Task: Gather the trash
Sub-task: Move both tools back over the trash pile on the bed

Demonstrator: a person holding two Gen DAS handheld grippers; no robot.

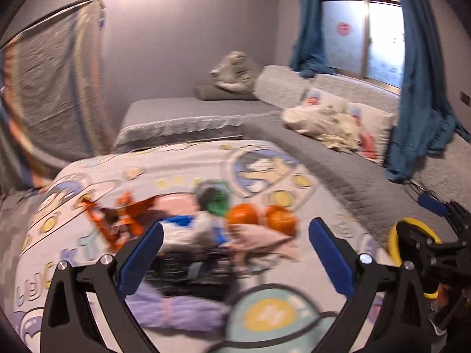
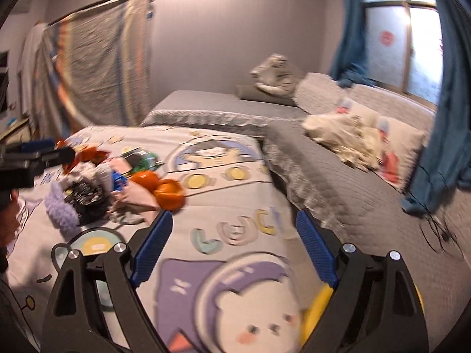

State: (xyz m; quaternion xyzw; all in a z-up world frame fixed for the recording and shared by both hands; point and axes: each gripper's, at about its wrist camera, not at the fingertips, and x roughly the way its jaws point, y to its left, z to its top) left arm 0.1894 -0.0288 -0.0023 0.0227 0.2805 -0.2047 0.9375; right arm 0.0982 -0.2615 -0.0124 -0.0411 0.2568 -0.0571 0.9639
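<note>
Both grippers, left (image 1: 235, 253) and right (image 2: 234, 247), are held wide open and empty; the oranges (image 1: 260, 217) could be grabbed instead of the litter pile (image 1: 188, 241)

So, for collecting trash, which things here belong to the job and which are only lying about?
Belong to the job:
- crumpled orange wrapper
- green-and-black packet
- black printed wrapper

Just lying about:
- two round orange fruits
- fluffy lilac cloth
- cream crumpled blanket
- blue curtains
</note>
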